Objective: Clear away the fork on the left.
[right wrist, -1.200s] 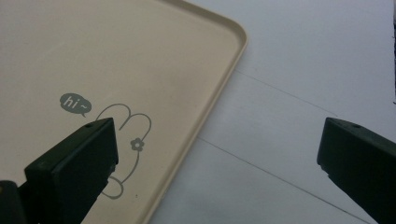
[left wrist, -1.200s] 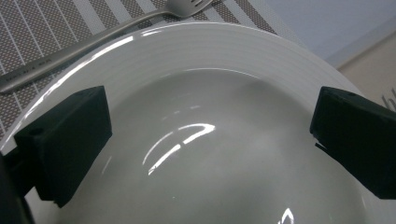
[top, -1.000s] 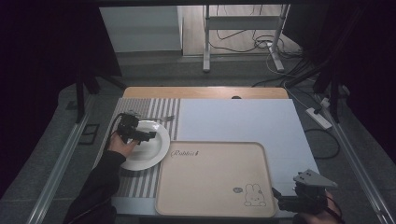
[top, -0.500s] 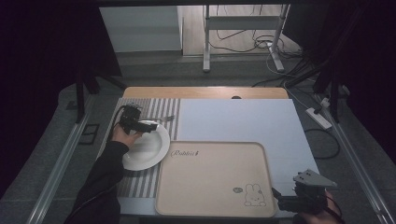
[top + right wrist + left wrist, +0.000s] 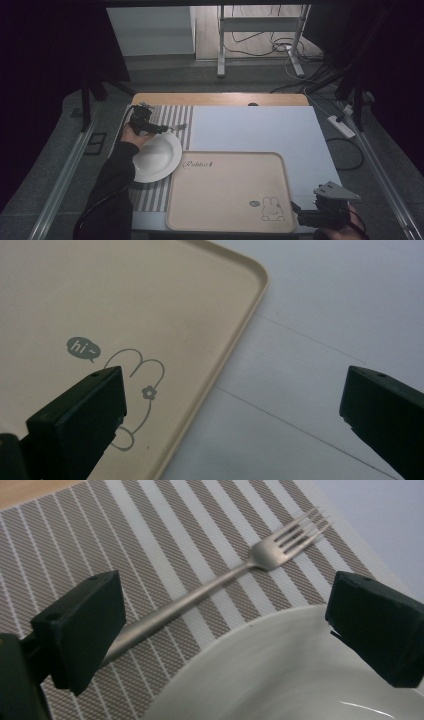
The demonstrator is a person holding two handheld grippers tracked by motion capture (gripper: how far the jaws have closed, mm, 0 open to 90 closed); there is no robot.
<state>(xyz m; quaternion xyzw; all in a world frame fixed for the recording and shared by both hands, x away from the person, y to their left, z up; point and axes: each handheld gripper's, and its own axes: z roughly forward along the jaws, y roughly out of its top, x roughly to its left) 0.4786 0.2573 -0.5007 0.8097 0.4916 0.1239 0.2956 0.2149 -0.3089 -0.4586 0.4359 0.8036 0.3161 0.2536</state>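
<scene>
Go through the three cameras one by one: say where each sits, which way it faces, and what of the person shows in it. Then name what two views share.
High view: fixed above the person's side, facing forward and down on the table; a dark sleeve and both hand-held grippers, left and right, show.
Left gripper view: rides the left hand-held gripper, looking along its open jaws at the fork and white plate.
Right gripper view: rides the right hand-held gripper, open jaws over the beige tray corner.
Shared: the tray's rabbit drawing, also in the high view.

White plate (image 5: 159, 156) on striped placemat (image 5: 167, 116), fork (image 5: 220, 582) beside it, beige tray (image 5: 227, 192) near.
</scene>
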